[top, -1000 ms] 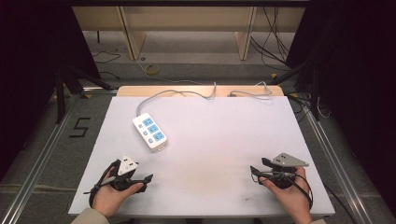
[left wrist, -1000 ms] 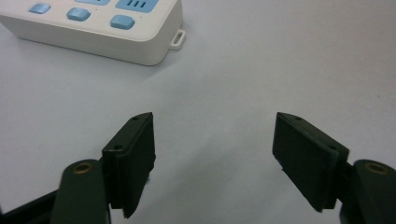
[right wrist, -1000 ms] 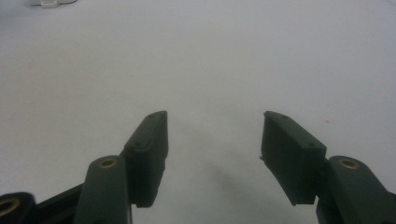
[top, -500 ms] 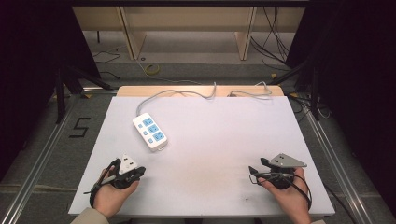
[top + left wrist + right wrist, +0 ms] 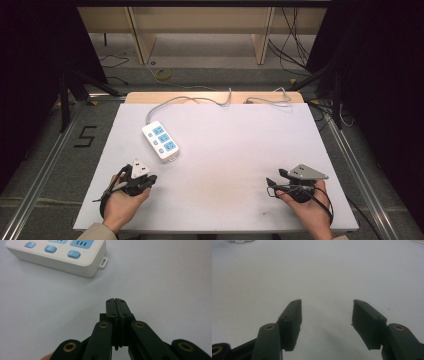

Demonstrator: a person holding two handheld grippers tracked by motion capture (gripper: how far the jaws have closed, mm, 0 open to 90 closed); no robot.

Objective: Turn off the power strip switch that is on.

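— Two grippers, one power strip [image 5: 160, 142], one white table [image 5: 240, 135]: is that the full count?

— Yes, as seen from the high view. The strip, white with three blue outlet panels, lies toward ten o'clock on the tabletop, its pale cord [image 5: 190, 100] running off the far edge at twelve.

— Where are the grippers?

— The left gripper [image 5: 148, 181] sits at about seven o'clock, held in the person's left hand [image 5: 120, 207]. The right gripper [image 5: 271, 184] sits at about five o'clock in the right hand [image 5: 307, 207], a grey three-cornered plate on top.

— And the jaws?

— In the left gripper view the two black jaws are pressed together with nothing between them, the strip's end lying ahead at eleven o'clock, apart from them. In the right gripper view the jaws stand wide apart over bare table, holding nothing.

— Any containers?

— None that can be made out on the table.
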